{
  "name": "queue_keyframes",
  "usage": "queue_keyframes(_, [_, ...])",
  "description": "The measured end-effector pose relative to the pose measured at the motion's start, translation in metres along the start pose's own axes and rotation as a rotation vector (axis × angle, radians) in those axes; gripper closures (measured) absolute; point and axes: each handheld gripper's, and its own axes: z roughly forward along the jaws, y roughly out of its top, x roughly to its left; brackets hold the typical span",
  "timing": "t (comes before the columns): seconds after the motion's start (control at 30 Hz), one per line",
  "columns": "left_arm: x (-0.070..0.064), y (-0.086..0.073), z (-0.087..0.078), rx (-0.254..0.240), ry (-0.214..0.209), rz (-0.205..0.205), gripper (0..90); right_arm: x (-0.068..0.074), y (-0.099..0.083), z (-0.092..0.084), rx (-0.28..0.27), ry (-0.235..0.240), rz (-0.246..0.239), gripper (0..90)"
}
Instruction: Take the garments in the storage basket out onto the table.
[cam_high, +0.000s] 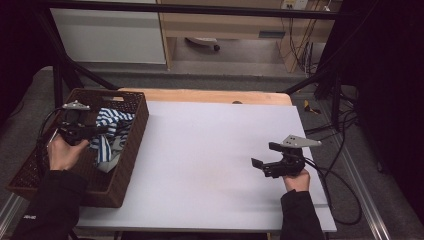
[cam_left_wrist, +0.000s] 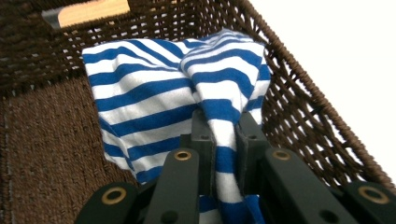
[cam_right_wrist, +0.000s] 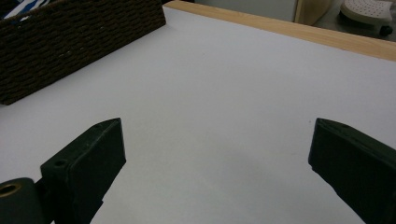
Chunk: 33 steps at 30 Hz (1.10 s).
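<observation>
A blue-and-white striped cloth (cam_high: 111, 131) lies bunched inside the brown wicker basket (cam_high: 131, 145) at the table's left. My left gripper (cam_high: 102, 131) reaches into the basket and is shut on a fold of the striped cloth (cam_left_wrist: 219, 98), which runs up between its two jaws; the left gripper (cam_left_wrist: 225, 128) pinches it tightly. My right gripper (cam_high: 262, 162) hovers low over the white table (cam_high: 210, 150) at the right, open, with nothing between its jaws. In the right gripper view the right gripper (cam_right_wrist: 217, 140) faces bare white tabletop (cam_right_wrist: 224, 88).
The basket's woven wall (cam_right_wrist: 79, 42) stands at the far left of the right gripper view. A wooden strip (cam_high: 210, 95) edges the table's far side. Cables (cam_high: 340, 165) trail off the table's right edge. A black frame (cam_high: 65, 65) surrounds the table.
</observation>
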Motion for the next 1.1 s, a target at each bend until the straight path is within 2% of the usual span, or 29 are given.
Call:
queue_keyframes(0.5, [-0.005,0.014,-0.032,-0.075,-0.02,0.026,80.4,0.0,0.0,0.0,-0.002,0.002,0.002,4.3])
queue_keyframes(1.1, [-0.009,0.024,-0.059,-0.118,-0.043,0.05,80.4,0.0,0.0,-0.001,-0.004,0.003,0.004,4.3])
